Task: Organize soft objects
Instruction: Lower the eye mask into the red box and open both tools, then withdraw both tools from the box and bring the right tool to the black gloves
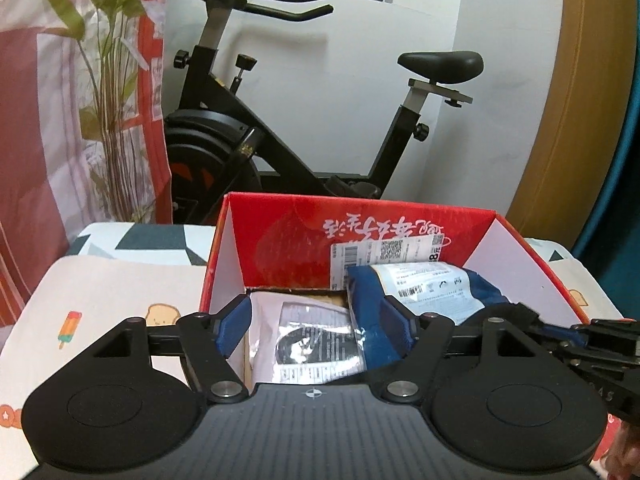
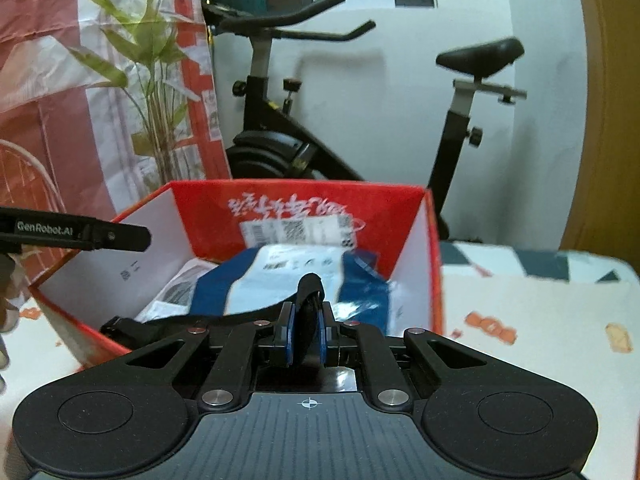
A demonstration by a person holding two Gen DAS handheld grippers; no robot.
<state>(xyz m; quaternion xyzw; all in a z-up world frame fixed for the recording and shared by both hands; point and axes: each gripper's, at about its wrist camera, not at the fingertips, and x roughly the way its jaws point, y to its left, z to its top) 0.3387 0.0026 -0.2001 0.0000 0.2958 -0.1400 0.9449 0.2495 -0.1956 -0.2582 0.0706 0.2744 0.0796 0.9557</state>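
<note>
Cardboard first: the red box (image 1: 516, 264) stands open-topped on the table (image 1: 100, 292), which is covered in a cartoon-print cloth, and its stiff walls should keep their shape while things are dropped in. Behind it, well apart, an exercise bike (image 1: 304, 120) stands against the wall.

Inside the box lie two soft parcels, side by side. The blue package (image 1: 432, 292), on the right as the left wrist view shows it, has a white label and looks like folded cloth in glossy film: probably light, limp and a little slippery, so a pinch at a thick folded edge would likely hold better than one on loose film. The white plastic bag (image 1: 304, 340) beside it, printed in black, looks flatter and crinkly, and would likely sag if lifted by a corner.

Smallest is the black strap (image 2: 310, 308). The right gripper (image 2: 307, 338) has its jaws closed tight on it above the near side of the box, and the loose end trails left over the rim. It looks floppy and light.

The left gripper (image 1: 316, 328) hangs over the box with its jaws spread wide, holding nothing.
</note>
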